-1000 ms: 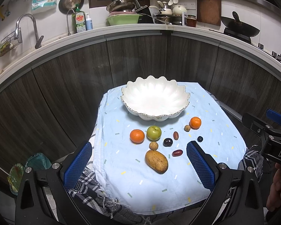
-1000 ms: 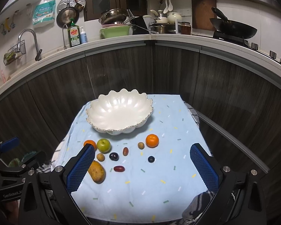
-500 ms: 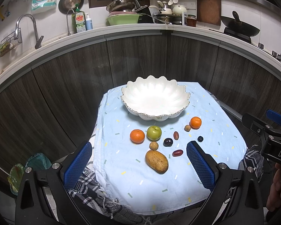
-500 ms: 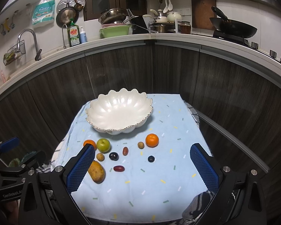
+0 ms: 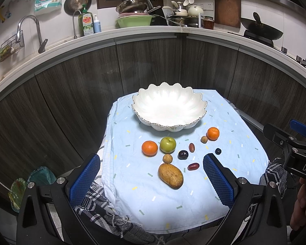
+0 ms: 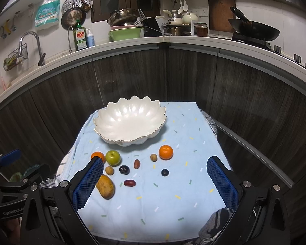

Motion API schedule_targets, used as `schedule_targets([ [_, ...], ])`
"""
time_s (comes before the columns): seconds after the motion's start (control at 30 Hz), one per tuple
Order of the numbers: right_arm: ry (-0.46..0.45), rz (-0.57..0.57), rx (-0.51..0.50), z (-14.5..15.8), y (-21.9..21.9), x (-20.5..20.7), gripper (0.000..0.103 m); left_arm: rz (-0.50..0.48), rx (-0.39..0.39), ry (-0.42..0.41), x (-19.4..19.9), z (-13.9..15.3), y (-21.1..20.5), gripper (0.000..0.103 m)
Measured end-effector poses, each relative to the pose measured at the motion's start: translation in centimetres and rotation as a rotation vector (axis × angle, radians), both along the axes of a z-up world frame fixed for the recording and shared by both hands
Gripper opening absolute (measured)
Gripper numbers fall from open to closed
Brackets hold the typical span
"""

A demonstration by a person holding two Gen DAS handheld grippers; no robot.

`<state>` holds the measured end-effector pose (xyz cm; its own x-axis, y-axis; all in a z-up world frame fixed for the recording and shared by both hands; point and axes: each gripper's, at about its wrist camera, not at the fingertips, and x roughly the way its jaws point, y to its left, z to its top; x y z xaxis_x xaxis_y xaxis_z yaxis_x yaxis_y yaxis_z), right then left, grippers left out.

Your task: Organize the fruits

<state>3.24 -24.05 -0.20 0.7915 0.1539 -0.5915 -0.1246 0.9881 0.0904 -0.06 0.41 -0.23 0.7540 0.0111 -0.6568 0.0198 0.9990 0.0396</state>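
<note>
A white scalloped bowl (image 5: 169, 110) (image 6: 130, 122) stands empty at the back of a small table under a pale blue cloth (image 5: 173, 200). In front of it lie two oranges (image 5: 149, 148) (image 5: 213, 133), a green apple (image 5: 168, 144), a yellow-brown mango (image 5: 170, 176), a dark plum (image 5: 183, 154), red dates (image 5: 193, 166) and small brown fruits (image 5: 167, 158). My left gripper (image 5: 152, 178) is open, hovering near the table's front edge with the mango between its fingers' lines. My right gripper (image 6: 155, 182) is open too, over the front right, holding nothing.
Dark cabinet fronts (image 5: 153, 69) curve closely behind the table. A checked cloth (image 5: 95, 202) hangs under the blue one. The other gripper (image 5: 293, 153) and a hand (image 5: 302, 204) sit at the right edge. The counter above holds dishes, a wok and a faucet.
</note>
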Motion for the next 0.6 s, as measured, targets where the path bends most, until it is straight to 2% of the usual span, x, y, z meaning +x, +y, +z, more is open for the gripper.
schedule_targets([
  [0.6, 0.002, 0.001, 0.001, -0.19, -0.05, 0.02, 0.103, 0.002, 0.001, 0.0, -0.03, -0.04, -0.06, 0.103],
])
